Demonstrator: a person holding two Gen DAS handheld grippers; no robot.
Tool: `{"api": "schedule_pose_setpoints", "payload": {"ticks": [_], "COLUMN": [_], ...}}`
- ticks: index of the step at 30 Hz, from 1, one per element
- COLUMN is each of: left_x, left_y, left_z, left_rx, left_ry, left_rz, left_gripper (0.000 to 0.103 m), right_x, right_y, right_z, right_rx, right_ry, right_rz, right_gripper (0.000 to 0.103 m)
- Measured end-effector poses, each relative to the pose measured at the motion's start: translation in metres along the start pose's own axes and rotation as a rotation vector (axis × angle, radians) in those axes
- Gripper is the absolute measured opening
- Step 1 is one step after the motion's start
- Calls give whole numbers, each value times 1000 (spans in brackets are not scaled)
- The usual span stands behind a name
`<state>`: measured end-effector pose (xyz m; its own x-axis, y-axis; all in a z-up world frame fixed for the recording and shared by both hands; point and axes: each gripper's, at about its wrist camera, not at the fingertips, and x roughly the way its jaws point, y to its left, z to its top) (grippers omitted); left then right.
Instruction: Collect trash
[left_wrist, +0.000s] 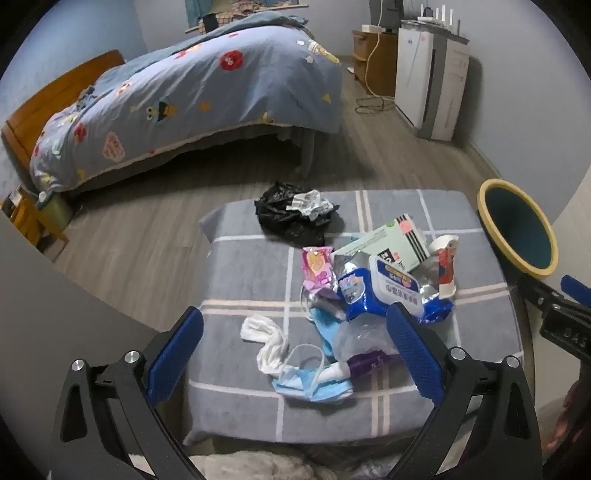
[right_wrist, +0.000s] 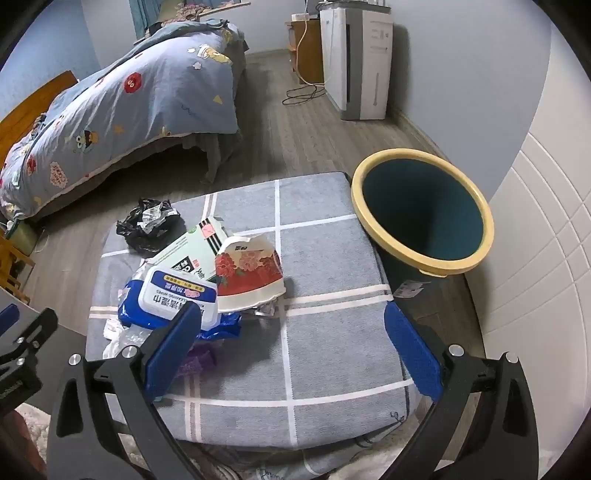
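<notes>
A low surface covered with a grey checked cloth carries the trash, with a bed under a blue patterned duvet behind it on the wooden floor. At the left of the pile, in the left wrist view, a crumpled white tissue lies beside a light blue face mask, whose loops run over a clear plastic wrapper and a purple packet. Farther back sits a black plastic bag with a scrap of grey-white paper on top, near the far edge of the cloth. A pink snack wrapper lies just left of a blue wet-wipe pack with a white lid, and a pale green box leans behind that pack. To the right of the pack a crushed paper cup with red flowers lies on its side, touching the box and the pack. At the far right, off the cloth and just beside its corner, stands a dark teal bin with a yellow rim, its inside showing nothing. The left gripper hangs over the near side of the pile with its 2 blue pads spread wide and nothing between them pressed. The right gripper also stands wide and holds nothing, over bare cloth right of the pile, its left pad in front of the wipe pack.
</notes>
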<state>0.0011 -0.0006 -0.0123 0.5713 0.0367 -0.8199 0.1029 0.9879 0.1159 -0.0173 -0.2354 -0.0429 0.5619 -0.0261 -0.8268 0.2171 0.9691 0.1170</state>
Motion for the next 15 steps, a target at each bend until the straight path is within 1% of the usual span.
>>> {"api": "schedule_pose_setpoints", "payload": {"ticks": [5,15], "left_x": [3,4], "left_y": [0,4], "left_z": [-1,-1], "left_rx": [5,-16], "left_ry": [5,21], "left_rz": [22,26], "left_gripper": [98,98], "right_x": [-2,-2], "right_y": [1,-1], "right_z": [0,-3], "right_rx": [-8,-4], "right_ry": [-7,2], "right_rz": [-9,-23], "right_gripper": [98,98]}}
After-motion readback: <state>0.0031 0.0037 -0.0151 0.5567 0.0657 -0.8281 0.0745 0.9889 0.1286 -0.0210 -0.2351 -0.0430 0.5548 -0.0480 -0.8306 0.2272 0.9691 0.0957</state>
